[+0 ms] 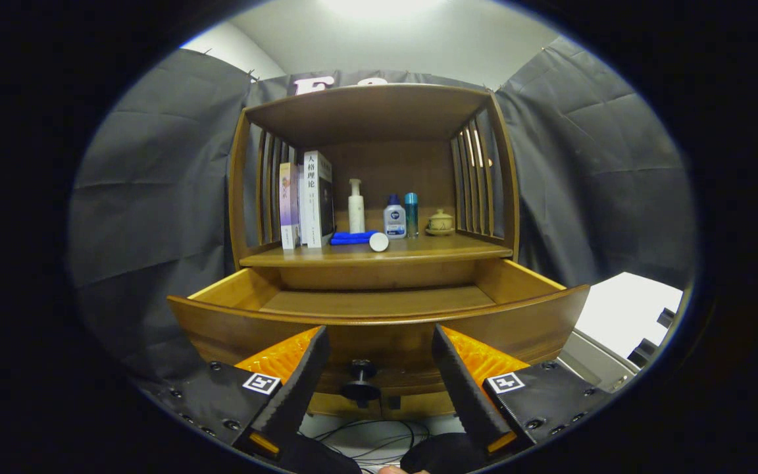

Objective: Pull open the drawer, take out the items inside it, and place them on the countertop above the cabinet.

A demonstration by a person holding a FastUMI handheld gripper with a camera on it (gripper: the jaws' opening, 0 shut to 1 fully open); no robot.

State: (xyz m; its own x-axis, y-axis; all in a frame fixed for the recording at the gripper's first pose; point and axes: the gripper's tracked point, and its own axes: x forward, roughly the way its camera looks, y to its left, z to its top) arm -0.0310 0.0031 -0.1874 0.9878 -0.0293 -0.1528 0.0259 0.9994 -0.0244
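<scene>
Gripper point(378, 375) fingers are hanging spread, holding nothing, straddling the small dark round knob point(361, 383) of the pulled-out brown wooden drawer point(379, 322), likely just clear of it. Drawer floor is looking bare. On the wooden countertop point(445, 249), left to right: upright books point(306, 201), flat blue item point(351, 237), white pump bottle point(356, 207), white round-ended object point(379, 242), bottles, small pot.

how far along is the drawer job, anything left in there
Done: the drawer is pulled open, and the part of its floor in view is bare. The pump bottle, two small bottles, a lidded jar, a blue cloth and a white round item sit on the countertop. In hand: nothing; the gripper is open, its fingers either side of the knob. Left: check the hidden front of the drawer.
</scene>
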